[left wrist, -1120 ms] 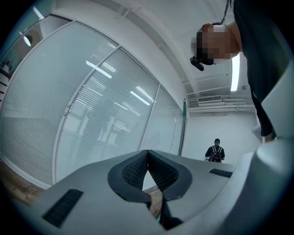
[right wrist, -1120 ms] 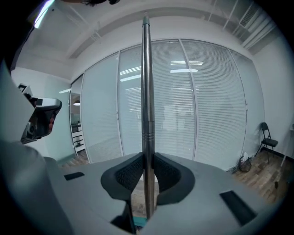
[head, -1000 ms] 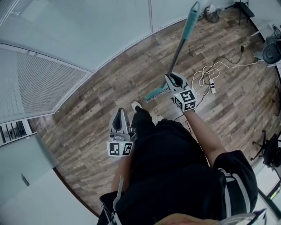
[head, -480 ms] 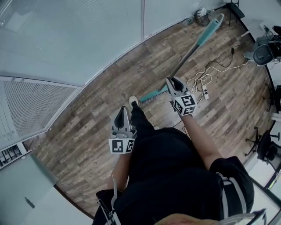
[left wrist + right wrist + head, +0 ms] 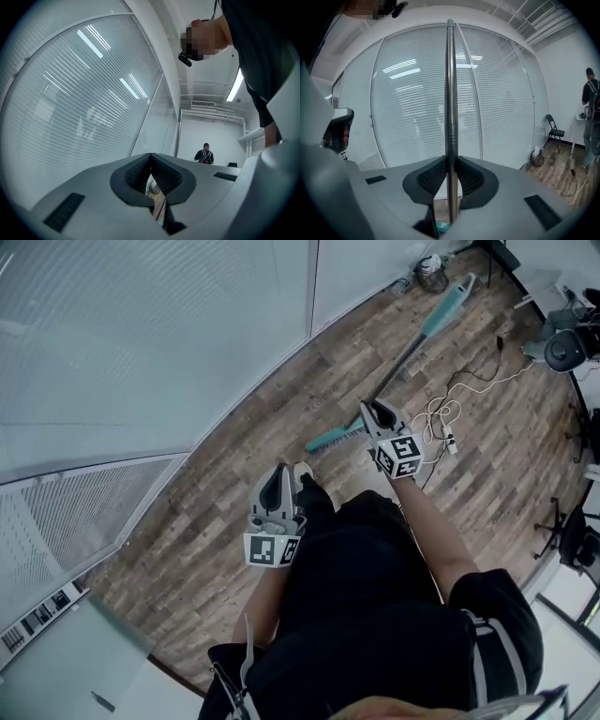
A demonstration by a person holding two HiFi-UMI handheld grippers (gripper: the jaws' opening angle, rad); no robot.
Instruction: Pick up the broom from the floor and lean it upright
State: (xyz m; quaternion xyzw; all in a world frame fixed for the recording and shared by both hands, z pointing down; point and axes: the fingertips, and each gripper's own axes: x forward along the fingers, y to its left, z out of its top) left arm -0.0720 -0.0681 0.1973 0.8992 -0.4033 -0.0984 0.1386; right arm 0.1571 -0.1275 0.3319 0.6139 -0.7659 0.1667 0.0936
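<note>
The broom hangs off the wooden floor, its teal brush head (image 5: 330,437) low and its grey pole running up to a teal grip (image 5: 442,307). My right gripper (image 5: 378,413) is shut on the pole just above the brush head. In the right gripper view the metal pole (image 5: 450,93) stands upright, pinched between the black pads (image 5: 432,180). My left gripper (image 5: 278,486) is held in front of the person's left leg with nothing in it. Its jaws (image 5: 150,157) meet at the tips.
A glass wall with blinds (image 5: 187,343) runs along the left. White cables and a power strip (image 5: 441,413) lie on the floor to the right of the broom, with an office chair (image 5: 562,348) beyond. A folding chair (image 5: 554,131) and a standing person (image 5: 591,117) are further off.
The person has walked on along the glass wall, carrying both grippers with them. The broom stays in the right gripper, and its pole now leans further right in the head view.
</note>
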